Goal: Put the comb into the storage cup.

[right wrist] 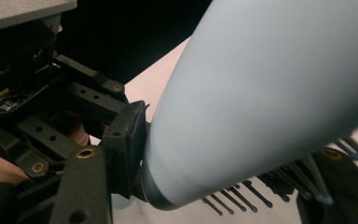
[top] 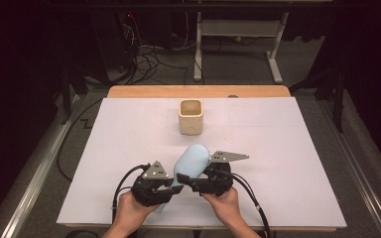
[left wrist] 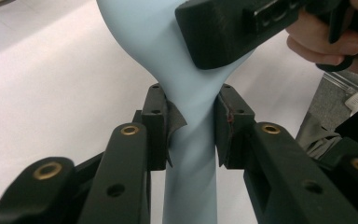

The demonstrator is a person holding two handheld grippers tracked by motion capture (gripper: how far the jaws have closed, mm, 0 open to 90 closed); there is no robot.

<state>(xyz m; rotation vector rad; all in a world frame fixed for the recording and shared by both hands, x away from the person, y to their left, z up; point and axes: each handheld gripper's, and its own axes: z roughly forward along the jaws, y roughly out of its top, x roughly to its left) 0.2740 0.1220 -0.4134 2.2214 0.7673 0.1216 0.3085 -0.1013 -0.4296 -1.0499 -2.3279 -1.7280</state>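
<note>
A pale blue hairbrush (top: 192, 157) is held up at a tilt over the near middle of the white table top (top: 287, 148). My left gripper (top: 174, 188) is shut on its handle; in the left gripper view both pads pinch the brush's narrow neck (left wrist: 191, 107). My right gripper (top: 191, 179) reaches in from the right across the brush's wide head (right wrist: 261, 93). One pad (right wrist: 126, 144) presses the smooth back, and the dark bristles (right wrist: 242, 193) face the other jaw. One black jaw of the right gripper (left wrist: 223, 32) lies against the head in the left gripper view.
A beige square cup (top: 191, 116) stands open-topped at the back middle of the table, well beyond the brush. A wooden strip (top: 198, 91) runs along the far edge. Cables trail from both grippers toward the near edge.
</note>
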